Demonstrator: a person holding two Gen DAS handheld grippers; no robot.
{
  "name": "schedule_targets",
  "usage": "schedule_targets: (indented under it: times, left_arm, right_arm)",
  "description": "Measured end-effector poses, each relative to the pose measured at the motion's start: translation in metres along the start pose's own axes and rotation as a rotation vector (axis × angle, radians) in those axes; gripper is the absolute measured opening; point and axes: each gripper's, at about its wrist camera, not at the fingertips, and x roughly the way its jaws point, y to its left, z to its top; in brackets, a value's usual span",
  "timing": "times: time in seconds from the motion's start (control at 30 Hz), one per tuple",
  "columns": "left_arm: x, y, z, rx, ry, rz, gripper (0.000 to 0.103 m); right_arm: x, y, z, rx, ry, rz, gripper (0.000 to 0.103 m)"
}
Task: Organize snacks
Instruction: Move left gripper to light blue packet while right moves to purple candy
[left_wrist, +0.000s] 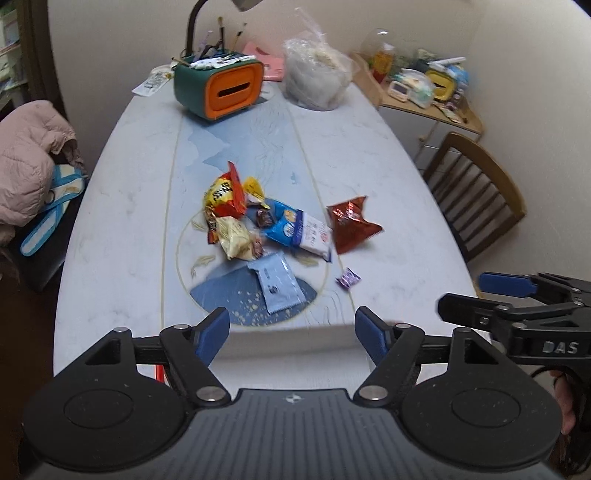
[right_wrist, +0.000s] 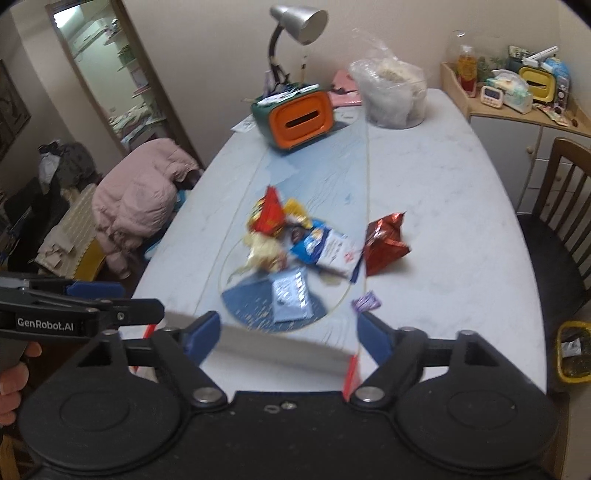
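Observation:
A heap of snack packs lies mid-table: a yellow-red bag (left_wrist: 221, 195), a blue-white pack (left_wrist: 295, 229) and a pale blue sachet (left_wrist: 277, 284). A red-brown foil bag (left_wrist: 351, 225) and a small purple sweet (left_wrist: 348, 277) lie apart on the right. My left gripper (left_wrist: 291, 321) hangs open above the table's near end, short of the heap. My right gripper (right_wrist: 287, 325) is open too, beside the left one (right_wrist: 129, 297). Under both sits a blurred white box (right_wrist: 266, 343) with red edges; no pad presses on it.
At the far end stand an orange-green holder (left_wrist: 221, 86), a desk lamp (right_wrist: 295, 22) and a filled plastic bag (left_wrist: 317, 74). A wooden chair (left_wrist: 476, 192) is to the right, a pink jacket (left_wrist: 29, 158) to the left, a yellow bin (right_wrist: 574, 350) on the floor.

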Motion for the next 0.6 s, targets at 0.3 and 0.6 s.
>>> schedule_targets:
  times: [0.3, 0.6]
  left_arm:
    - [0.069, -0.003, 0.044, -0.053, 0.1, 0.081, 0.075]
    - [0.154, 0.002, 0.06, -0.105, 0.277, 0.102, 0.075]
  right_arm:
    - [0.052, -0.035, 0.033, 0.082, 0.063, -0.05, 0.096]
    - [0.125, -0.066, 0.032, 0.123, 0.201, -0.08, 0.095]
